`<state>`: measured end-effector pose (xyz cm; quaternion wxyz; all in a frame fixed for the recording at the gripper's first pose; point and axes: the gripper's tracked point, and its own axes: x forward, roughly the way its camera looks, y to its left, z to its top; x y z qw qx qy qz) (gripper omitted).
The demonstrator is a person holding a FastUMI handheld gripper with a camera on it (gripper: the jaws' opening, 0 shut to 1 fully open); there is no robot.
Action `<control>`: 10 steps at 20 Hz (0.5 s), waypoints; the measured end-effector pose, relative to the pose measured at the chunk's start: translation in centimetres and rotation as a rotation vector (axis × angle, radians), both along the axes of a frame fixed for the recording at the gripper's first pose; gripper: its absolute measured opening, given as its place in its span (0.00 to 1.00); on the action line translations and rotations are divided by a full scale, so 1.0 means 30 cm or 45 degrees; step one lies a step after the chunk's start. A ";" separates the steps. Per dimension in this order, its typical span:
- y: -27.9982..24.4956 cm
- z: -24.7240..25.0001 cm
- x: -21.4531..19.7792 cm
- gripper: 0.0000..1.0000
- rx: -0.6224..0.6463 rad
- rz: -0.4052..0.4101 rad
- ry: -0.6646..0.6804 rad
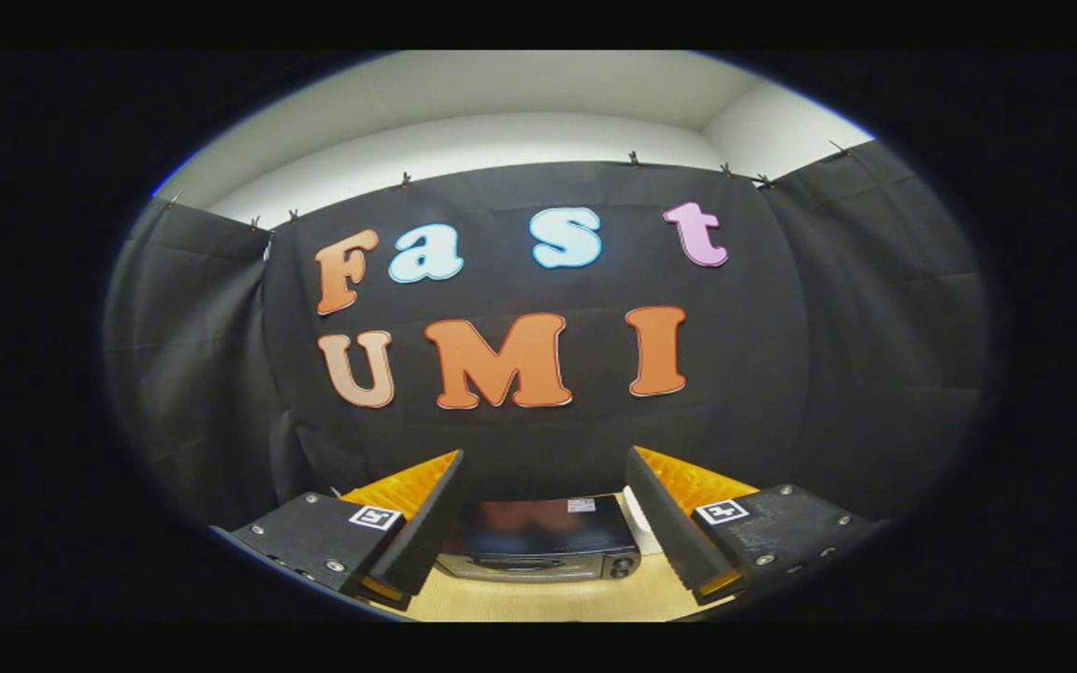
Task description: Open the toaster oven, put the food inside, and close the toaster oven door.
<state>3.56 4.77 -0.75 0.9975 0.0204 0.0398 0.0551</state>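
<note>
gripper (546,523) fingers spread wide, holding nothing | toaster oven (538,540) beyond them, front facing gripper (long axis crosswise) | door closed

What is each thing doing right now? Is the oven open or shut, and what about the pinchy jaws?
Toaster oven: door looks shut, standing on the wooden table, beyond the gripper.
Gripper: jaws wide open, holding nothing, up above the table.
White thing beside the oven: partly hidden, can't tell what it is.

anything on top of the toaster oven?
The toaster oven, ahead between the open gripper's fingers, carries only a small sticker on top. A white object sits beside it, partly hidden by a finger.
</note>
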 end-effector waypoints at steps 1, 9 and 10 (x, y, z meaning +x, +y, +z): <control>0.003 -0.001 -0.006 0.98 -0.005 0.001 -0.003; 0.076 -0.013 -0.014 0.99 -0.066 0.022 -0.039; 0.087 -0.011 -0.008 0.99 -0.075 0.023 -0.045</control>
